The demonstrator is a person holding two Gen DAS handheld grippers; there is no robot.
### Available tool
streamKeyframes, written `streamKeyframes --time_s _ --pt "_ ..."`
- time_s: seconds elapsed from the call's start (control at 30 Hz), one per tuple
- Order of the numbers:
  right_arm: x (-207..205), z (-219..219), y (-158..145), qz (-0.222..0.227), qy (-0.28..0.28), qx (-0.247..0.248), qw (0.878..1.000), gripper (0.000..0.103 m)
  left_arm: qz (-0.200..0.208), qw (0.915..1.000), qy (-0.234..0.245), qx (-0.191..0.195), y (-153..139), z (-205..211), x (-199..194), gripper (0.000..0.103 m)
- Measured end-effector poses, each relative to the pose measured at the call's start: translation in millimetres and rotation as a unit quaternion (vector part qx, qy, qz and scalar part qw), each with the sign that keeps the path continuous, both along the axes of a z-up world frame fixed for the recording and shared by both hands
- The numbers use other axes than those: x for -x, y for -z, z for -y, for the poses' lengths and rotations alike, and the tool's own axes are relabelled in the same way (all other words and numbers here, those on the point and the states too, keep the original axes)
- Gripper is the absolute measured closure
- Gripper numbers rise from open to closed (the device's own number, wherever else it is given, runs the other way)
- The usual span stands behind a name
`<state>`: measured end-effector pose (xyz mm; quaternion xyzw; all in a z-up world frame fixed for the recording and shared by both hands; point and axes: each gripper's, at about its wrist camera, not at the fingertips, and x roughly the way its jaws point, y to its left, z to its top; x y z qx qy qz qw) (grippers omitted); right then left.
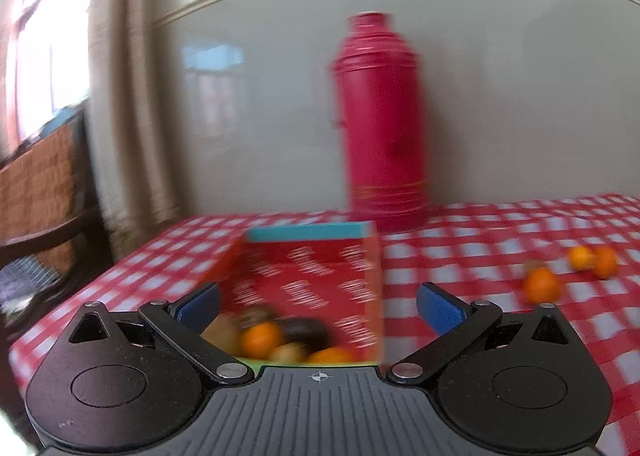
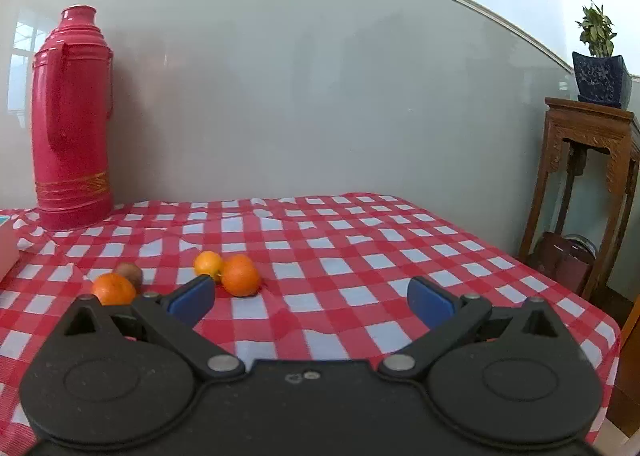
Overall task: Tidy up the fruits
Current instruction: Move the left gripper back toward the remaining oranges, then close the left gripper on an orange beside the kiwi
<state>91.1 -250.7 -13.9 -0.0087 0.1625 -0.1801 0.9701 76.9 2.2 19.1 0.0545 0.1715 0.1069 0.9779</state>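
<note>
both claws (image 1: 318, 306) (image 2: 310, 298) spread, empty — red box (image 1: 320, 276) lettering blurred, unreadable

Red-white checked tablecloth (image 2: 320, 256), crimson thermos (image 2: 72, 115), orange fruits (image 2: 240, 275).

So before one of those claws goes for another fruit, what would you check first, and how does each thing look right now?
1. Right claw open and empty: ok.
2. Left claw open and empty: ok.
3. Fruit left on the tablecloth: not ok, three oranges and a brown fruit remain.
4. Room in the box: ok, fruit fills only its near end.
5. Flask clear of the loose fruit: ok.
6. Left view sharp: not ok, blurred.
</note>
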Motion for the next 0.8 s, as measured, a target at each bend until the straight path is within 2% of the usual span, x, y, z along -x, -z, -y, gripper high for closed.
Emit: streamKeyframes --time_s 0.2,0.33,0.8 --pt "6.2 15.1 1.8 -0.003 0.006 -0.010 1.000 0.006 -0.014 0.9965 0.077 -0.028 0.5 59.3 -24.1 0.000" --pt "6.0 22.5 1.6 -0.004 0.009 -0.011 1.000 0.006 -0.042 0.9934 0.102 -0.028 7.1 88.1 -43.3 0.000" --pt "10.0 44.9 4.0 -0.008 0.031 -0.027 0.999 0.006 -0.096 0.9876 0.123 -0.021 31.9 128.3 -93.9 0.000"
